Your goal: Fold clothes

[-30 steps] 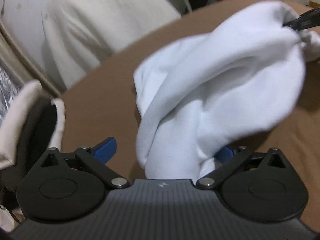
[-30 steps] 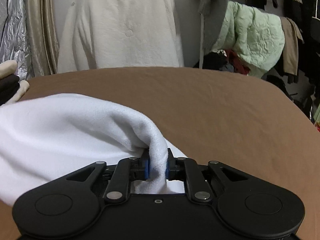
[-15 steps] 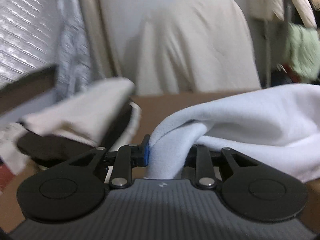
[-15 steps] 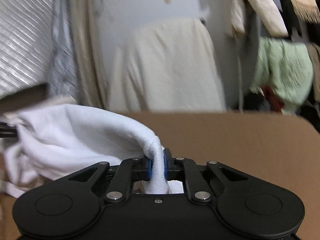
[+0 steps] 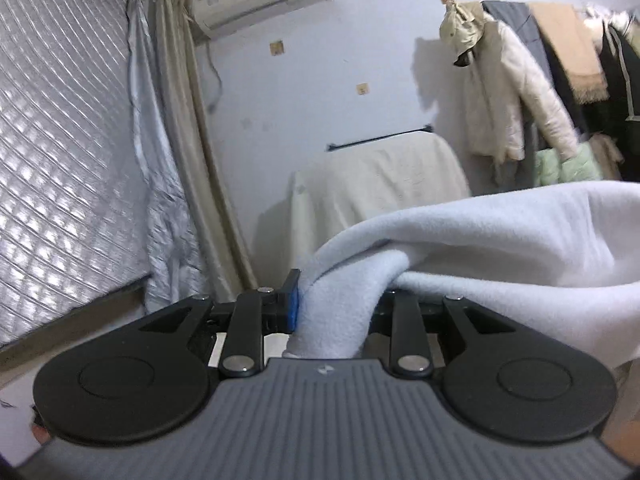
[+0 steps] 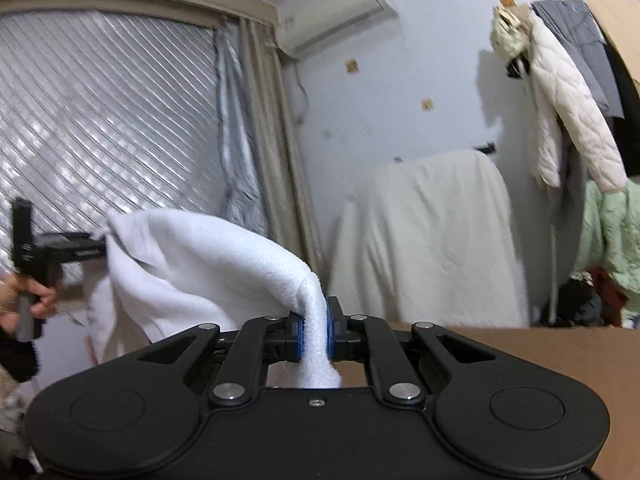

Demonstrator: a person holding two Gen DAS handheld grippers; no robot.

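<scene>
You have the white fleece garment lifted clear of the brown surface, strung between both tongs. Your right tongs are clamped on a thin fold of its edge, blue pads pressing from both sides. Your left tongs hold a much thicker bunch of cloth; the left blue pad shows against the fabric, but the other pad is buried under the fleece, so the bite looks firm without being fully visible.

The risks, as I judge them:

- The right grip is on a narrow strip near the hem. If you pull the two tongs apart sharply to spread the garment, that strip could slide out and the cloth would drop in a heap.
- The left bunch probably takes in several layers. Lay it down like that and you may trap a crease or a doubled section inside the fold.
- The middle sags between your hands, so it would likely touch the surface first and wrinkle unless you keep light tension as you lower.
- Neither view shows the garment's lower part, so you cannot tell whether it hangs evenly.
</scene>
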